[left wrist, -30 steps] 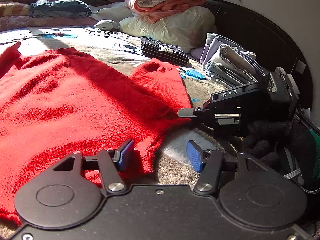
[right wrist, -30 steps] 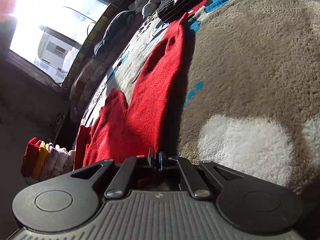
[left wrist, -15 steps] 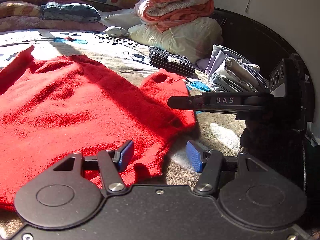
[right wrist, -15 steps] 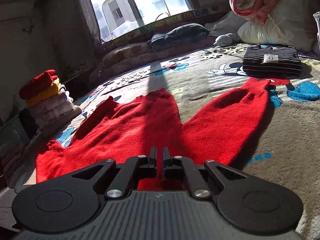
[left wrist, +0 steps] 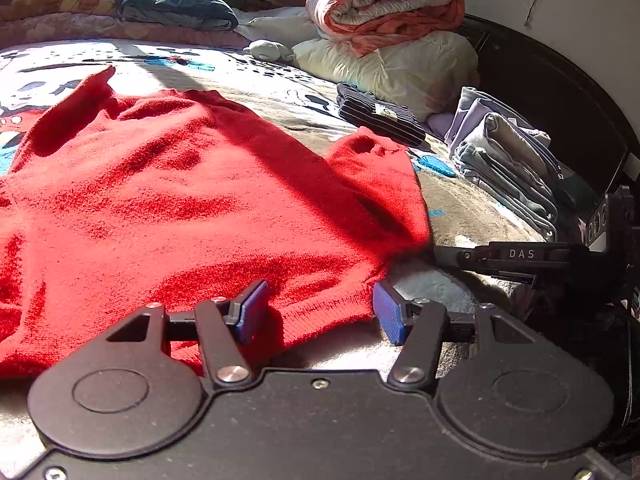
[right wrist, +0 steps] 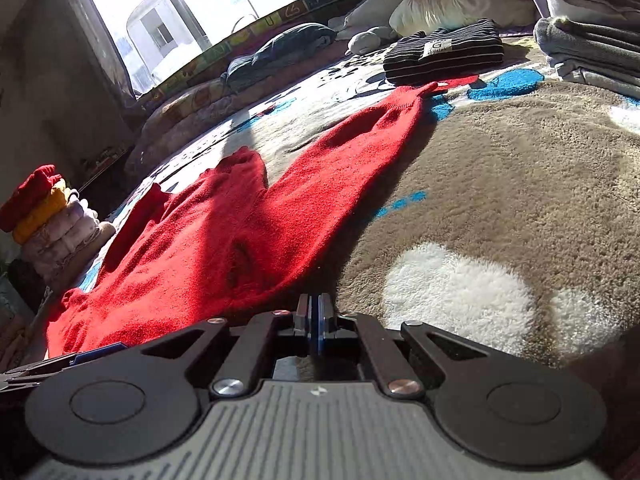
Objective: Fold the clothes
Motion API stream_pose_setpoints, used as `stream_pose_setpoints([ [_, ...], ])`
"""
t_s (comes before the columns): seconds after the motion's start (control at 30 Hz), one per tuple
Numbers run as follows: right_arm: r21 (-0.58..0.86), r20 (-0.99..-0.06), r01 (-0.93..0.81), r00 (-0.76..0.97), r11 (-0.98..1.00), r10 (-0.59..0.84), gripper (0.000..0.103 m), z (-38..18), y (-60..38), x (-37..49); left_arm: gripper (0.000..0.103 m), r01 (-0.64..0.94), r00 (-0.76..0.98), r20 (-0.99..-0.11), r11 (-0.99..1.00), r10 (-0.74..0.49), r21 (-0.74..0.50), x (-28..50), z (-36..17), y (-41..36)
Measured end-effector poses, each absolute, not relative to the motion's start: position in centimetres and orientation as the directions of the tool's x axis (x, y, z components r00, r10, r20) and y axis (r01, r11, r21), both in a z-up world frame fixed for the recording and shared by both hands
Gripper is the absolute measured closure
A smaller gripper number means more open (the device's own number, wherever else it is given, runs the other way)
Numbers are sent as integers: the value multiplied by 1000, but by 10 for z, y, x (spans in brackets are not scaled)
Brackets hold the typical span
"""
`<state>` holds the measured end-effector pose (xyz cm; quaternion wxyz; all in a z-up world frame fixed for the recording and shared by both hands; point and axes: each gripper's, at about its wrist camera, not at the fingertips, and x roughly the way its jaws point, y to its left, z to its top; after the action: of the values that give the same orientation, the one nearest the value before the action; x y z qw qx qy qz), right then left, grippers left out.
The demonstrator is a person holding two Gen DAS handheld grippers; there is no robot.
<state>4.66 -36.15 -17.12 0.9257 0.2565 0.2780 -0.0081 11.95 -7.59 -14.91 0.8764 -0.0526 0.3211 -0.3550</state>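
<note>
Red sweater (left wrist: 192, 200) spread flat on bed (right wrist: 520, 200), hem at near edge, sleeves out; no fold made yet, all folds left. Left hand-held gripper (left wrist: 316, 312) jaws apart, straddling hem corner, not clamped. Right hand-held gripper (right wrist: 314, 320) jaws together just beside sweater's side edge; cannot tell if cloth pinched. Folded clothes stack (left wrist: 508, 168) at far right edge. No containers visible.

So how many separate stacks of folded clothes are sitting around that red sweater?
3: the grey-lavender stack by the dark headboard, one folded striped garment beyond the sweater's sleeve, and the red-topped pile at the bed's edge. Others may be hidden.
</note>
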Motion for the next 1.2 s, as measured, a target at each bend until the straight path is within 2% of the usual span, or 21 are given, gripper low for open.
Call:
stream_pose_setpoints([
  [0.23, 407, -435, 43, 888, 912, 152, 84, -145, -337, 51, 46, 475, 626, -479, 788, -615, -391, 127, -142, -53],
  [0.37, 403, -441, -20, 872, 915, 213, 74, -146, -322, 70, 46, 357, 676, -474, 813, -564, -460, 137, -145, -34],
  [0.53, 455, -455, -49, 846, 889, 279, 73, -147, -315, 90, 46, 277, 705, -495, 839, -508, -468, 149, -134, -14],
  [0.6, 474, -452, -71, 836, 878, 311, 72, -141, -314, 102, 46, 245, 706, -527, 862, -473, -445, 156, -128, -8],
  [0.67, 466, -454, -100, 826, 879, 335, 57, -133, -312, 120, 46, 224, 717, -549, 888, -429, -401, 166, -121, -3],
  [0.7, 458, -456, -116, 820, 881, 345, 55, -129, -311, 130, 46, 221, 721, -553, 896, -417, -386, 171, -118, 0],
  [0.9, 439, -467, -175, 793, 881, 390, 54, -107, -312, 207, 46, 244, 739, -562, 925, -371, -290, 218, -98, 11],
  [1.1, 475, -486, -149, 778, 867, 400, 54, -98, -324, 293, 46, 291, 742, -573, 937, -349, -194, 289, -74, 11],
  [1.2, 488, -516, -119, 760, 865, 396, 54, -106, -330, 334, 52, 315, 721, -605, 937, -339, -150, 329, -74, 6],
])
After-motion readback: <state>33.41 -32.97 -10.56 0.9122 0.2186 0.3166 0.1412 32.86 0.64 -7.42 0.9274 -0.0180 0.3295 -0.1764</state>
